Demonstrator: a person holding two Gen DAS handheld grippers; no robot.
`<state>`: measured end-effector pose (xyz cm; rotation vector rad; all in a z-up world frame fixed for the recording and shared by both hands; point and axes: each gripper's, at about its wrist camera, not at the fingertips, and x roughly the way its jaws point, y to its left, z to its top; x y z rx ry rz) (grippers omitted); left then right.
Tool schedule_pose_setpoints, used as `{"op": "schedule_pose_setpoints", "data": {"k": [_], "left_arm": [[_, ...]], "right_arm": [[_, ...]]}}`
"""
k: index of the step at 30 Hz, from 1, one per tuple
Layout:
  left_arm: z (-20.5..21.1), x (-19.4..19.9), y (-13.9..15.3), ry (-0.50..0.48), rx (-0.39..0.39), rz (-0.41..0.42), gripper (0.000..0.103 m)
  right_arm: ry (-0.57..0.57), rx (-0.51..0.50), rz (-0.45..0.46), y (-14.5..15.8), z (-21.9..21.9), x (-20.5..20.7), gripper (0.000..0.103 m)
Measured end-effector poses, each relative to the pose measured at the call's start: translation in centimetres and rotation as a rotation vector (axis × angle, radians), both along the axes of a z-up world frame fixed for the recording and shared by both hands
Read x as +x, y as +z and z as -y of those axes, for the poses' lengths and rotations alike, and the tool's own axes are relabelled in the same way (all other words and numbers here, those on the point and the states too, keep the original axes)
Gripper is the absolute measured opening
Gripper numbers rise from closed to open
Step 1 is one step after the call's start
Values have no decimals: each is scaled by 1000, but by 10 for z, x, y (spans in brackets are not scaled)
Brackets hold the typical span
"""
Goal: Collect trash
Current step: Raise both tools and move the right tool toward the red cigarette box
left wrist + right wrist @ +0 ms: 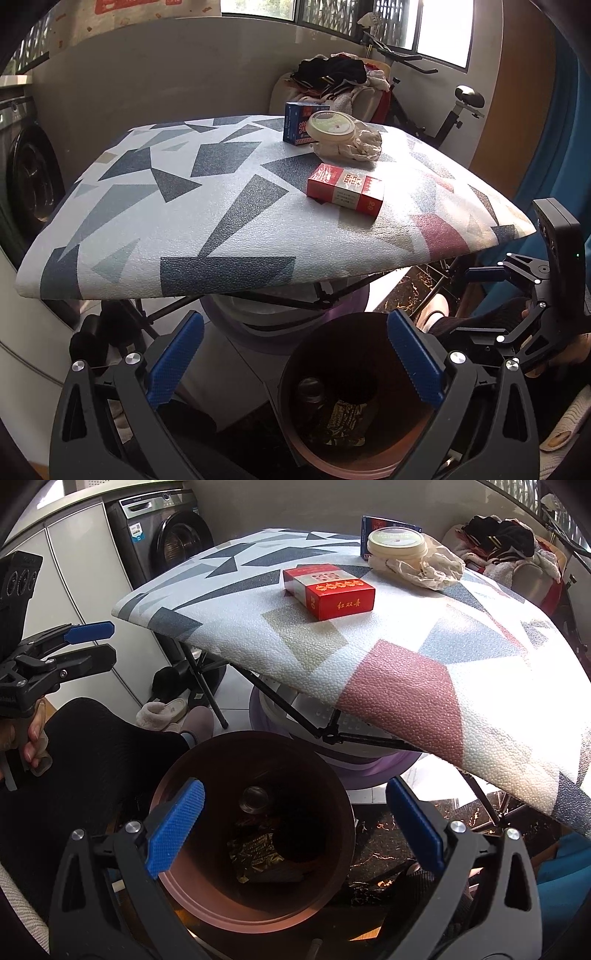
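Both the left hand-held gripper (295,360) and the right hand-held gripper (295,829) hang with blue pads spread apart, empty, over the brown bin (192,897). Inside the bin lie a foil wrapper (255,853) and a small jar (255,799). Above the bin, on the patterned surface (207,206), sit a red cigarette box (345,189), crumpled paper (360,144), a round tub (330,127) and a blue box (294,122).
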<state>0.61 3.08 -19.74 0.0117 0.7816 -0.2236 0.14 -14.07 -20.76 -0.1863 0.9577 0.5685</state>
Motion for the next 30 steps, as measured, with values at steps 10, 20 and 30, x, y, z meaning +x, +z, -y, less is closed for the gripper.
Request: {"op": "schedule_pose_setpoints", "data": {"k": [10, 20, 30], "left_arm": [[-6, 6, 5, 9, -17, -4, 97], [-26, 30, 26, 73, -6, 40, 97], [-52, 63, 55, 101, -123, 86, 97]], "right_arm": [[-36, 19, -7, 3, 7, 5, 97], [-60, 26, 33, 26, 12, 30, 97], [-49, 14, 92, 53, 2, 79, 97]]}}
